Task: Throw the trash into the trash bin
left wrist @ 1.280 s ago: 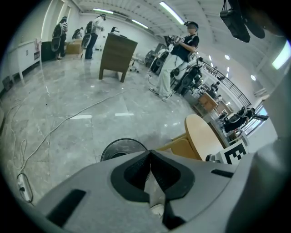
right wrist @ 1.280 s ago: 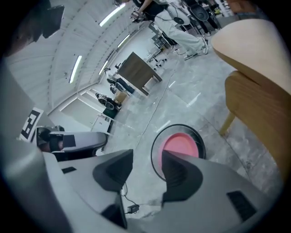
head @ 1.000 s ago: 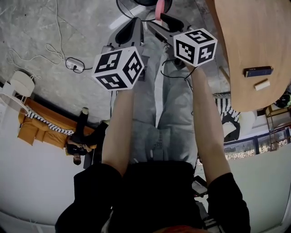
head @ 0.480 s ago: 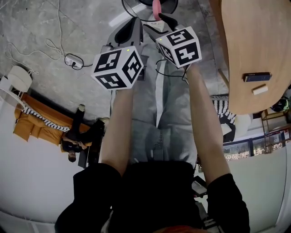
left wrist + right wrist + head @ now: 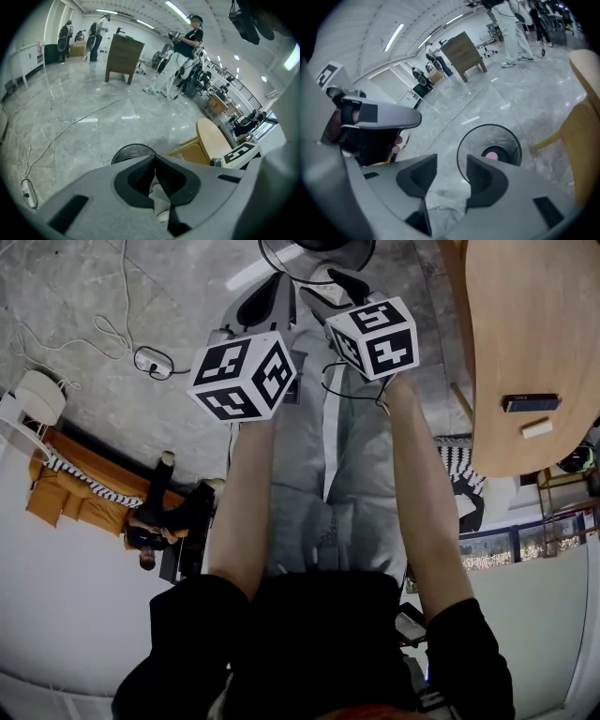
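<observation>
Both grey: left tongs point(image 5: 154, 157) together, right tongs point(image 5: 452, 161) apart near round, possibly mesh bin point(image 5: 461, 145) holding pink trash point(image 5: 492, 153).

No words, numbers or brand names can be read anywhere. The only print is the black-and-white square marker patterns, not letters, on the left cube point(image 5: 242, 376) at 11 o'clock in the head view and the right cube point(image 5: 375, 337) at 1 o'clock. Any print on the dark bar point(image 5: 532, 402) on the table point(image 5: 525, 315) at 2 o'clock is too small to tell.
</observation>
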Demonstrator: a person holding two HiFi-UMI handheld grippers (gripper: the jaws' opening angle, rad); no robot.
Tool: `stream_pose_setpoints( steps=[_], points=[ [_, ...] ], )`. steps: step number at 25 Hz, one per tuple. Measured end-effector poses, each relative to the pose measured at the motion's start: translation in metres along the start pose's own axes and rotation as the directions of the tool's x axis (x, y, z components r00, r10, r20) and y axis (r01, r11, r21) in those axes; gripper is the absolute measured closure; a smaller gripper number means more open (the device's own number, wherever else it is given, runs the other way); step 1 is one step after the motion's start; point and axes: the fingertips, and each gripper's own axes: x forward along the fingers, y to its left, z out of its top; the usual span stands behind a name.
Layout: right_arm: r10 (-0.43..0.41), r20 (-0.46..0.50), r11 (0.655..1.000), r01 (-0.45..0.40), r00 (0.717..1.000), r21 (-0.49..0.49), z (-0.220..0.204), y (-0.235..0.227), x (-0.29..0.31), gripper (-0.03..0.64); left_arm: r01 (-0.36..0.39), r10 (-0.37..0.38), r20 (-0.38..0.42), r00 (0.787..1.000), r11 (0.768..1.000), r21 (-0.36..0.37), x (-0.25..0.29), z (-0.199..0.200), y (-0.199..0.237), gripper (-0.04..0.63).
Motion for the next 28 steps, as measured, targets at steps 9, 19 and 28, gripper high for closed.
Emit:
stream_pose_setpoints(
  steps=[9, 19, 28],
  points=[
    [0.046, 0.203, 0.981, -0.082, 0.978, 0.175, 0.007, -0.008, -0.054, 0.592, 0.034, -0.033, -0.017, 0.999, 0.997, 0.062, 0.005, -0.003, -0.029, 0.586],
    [-0.071, 0.396, 0.987, 0.007, 0.916, 0.162, 0.000, -0.036, -0.166, 0.600, 0.141, -0.130, -0.066, 0.989, 0.965, 0.221, 0.019, -0.009, -0.117, 0.586],
    [-0.298, 0.571, 0.930, 0.098, 0.765, 0.355, -0.040, -0.075, -0.289, 0.600, 0.289, -0.251, -0.146, 0.957, 0.878, 0.382, 0.022, -0.037, -0.232, 0.586]
  ],
)
